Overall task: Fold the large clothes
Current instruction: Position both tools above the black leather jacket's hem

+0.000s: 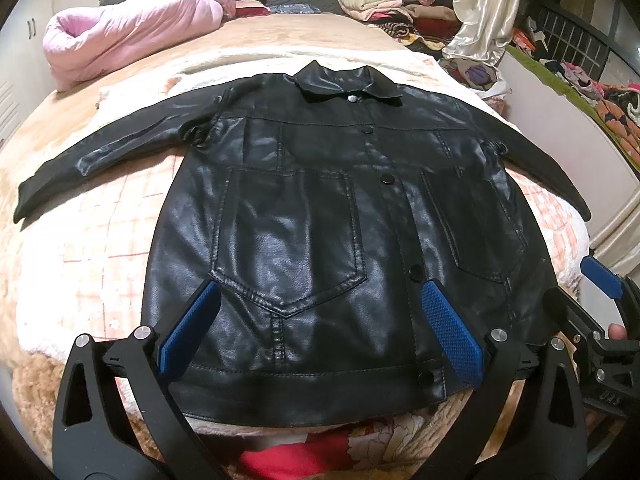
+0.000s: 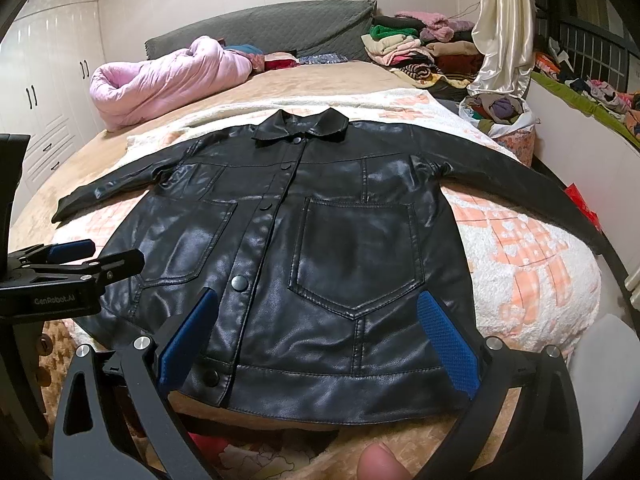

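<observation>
- Jacket point(image 1: 320, 220), black and leather-like, lies front-up and buttoned on a fleecy blanket point(image 1: 100, 240) on the bed point(image 1: 280, 36), collar towards the headboard, both sleeves spread out to the sides, hem nearest the cameras.
- Left claw point(image 1: 320, 332) stands wide apart, its blue pads point(image 1: 452, 328) spread over the lower left half of the jacket; it holds nothing, and whether the pads touch the leather cannot be told.
- Right claw point(image 2: 320, 336) is likewise spread wide and empty, framing the lower pocket point(image 2: 356, 256) on the jacket's other half, just above the hem.
- In the right wrist view the left claw shows from the side at the left edge, over the jacket's lower corner; in the left wrist view the right claw appears at the right edge, beside the other hem corner.
- A fingertip point(image 2: 380, 462) shows at the bottom of the right wrist view.
- A rolled pink quilt point(image 1: 132, 32) and a pile of folded clothes point(image 1: 380, 0) lie well apart from the jacket, by the headboard.
</observation>
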Demonstrator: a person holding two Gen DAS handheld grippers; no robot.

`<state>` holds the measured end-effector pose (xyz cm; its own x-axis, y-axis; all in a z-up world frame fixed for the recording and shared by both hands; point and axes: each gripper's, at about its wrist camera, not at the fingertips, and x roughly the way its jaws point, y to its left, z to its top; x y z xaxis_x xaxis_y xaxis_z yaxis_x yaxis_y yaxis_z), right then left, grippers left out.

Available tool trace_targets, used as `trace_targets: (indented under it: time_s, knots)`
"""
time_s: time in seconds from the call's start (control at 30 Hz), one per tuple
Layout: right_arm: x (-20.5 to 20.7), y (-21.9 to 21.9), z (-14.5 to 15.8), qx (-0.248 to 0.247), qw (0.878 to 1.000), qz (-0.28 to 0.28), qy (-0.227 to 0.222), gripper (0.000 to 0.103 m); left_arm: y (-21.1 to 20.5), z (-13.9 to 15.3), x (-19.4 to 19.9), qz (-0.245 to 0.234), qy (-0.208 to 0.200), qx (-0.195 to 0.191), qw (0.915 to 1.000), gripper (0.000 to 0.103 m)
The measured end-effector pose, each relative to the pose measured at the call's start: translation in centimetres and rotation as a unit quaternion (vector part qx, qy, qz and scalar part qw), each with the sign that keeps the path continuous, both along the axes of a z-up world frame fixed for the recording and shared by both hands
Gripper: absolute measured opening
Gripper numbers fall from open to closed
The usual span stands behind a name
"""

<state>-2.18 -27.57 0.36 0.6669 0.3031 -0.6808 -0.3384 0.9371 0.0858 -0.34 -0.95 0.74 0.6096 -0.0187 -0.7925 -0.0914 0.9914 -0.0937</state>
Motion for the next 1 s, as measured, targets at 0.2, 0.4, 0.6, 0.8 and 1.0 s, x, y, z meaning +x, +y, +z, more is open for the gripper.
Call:
trace_targets:
  time_s: [0.2, 0.4, 0.6, 0.8, 1.0]
  knots:
    - [0.1, 0.0, -0.1, -0.002, 1.0, -0.001, 0.0, 0.099, -0.1, -0.1, 0.1, -0.002, 0.0, 0.0, 1.0, 0.094]
    - [0.2, 0.0, -0.1, 0.001, 1.0, 0.0, 0.003, 0.099, -0.4, -0.2, 0.5, -0.003, 0.002, 0.001, 1.0, 0.094]
    - [0.8, 0.4, -0.5, 0.0, 1.0, 0.003, 0.007, 0.099, -0.4, -0.3, 1.2, -0.004, 0.004, 0.0, 1.0, 0.094]
    - [1.8, 0.5, -0.4, 0.004, 1.0, 0.003, 0.005, 0.099, -0.3, -0.3, 2.2, -0.006, 0.001, 0.0, 1.0, 0.094]
    - [3.2, 0.4, 0.1, 0.012, 1.0, -0.002, 0.003, 0.099, 0.0, -0.2, 3.5, -0.004, 0.001, 0.0, 1.0, 0.094]
